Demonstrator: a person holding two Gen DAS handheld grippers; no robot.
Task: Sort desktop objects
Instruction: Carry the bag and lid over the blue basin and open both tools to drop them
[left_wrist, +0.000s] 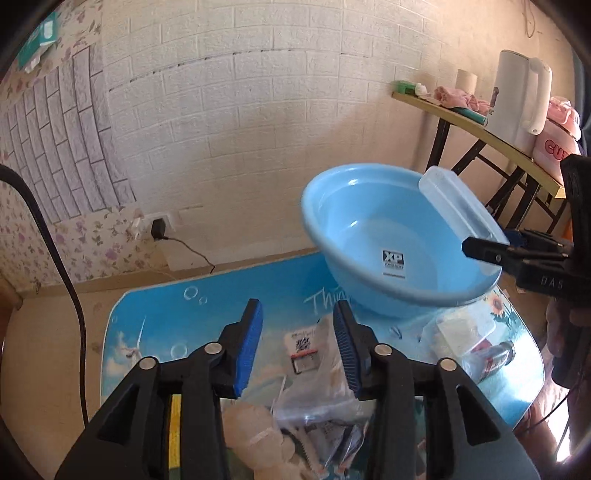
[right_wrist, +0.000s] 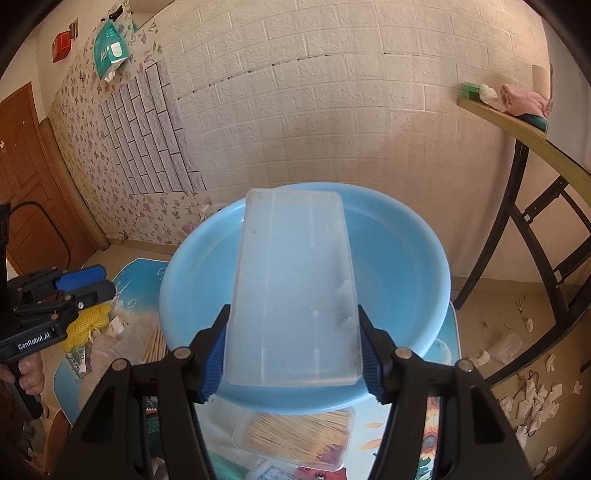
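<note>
Crowding basin (right_wrist: 406, 266): toothpick box (right_wrist: 295, 435), bags (left_wrist: 325, 398)

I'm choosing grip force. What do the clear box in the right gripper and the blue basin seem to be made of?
Clear box: likely rigid frosted plastic; the basin shows hazily through it. Blue basin: likely smooth glossy plastic, with window glare on its wall and a rolled rim.

The right gripper (right_wrist: 293, 354) is clamped on a clear plastic box (right_wrist: 295, 288), pointed toward twelve o'clock. The left gripper (left_wrist: 298, 347) is held spread with nothing between its blue pads (left_wrist: 249, 350).
</note>
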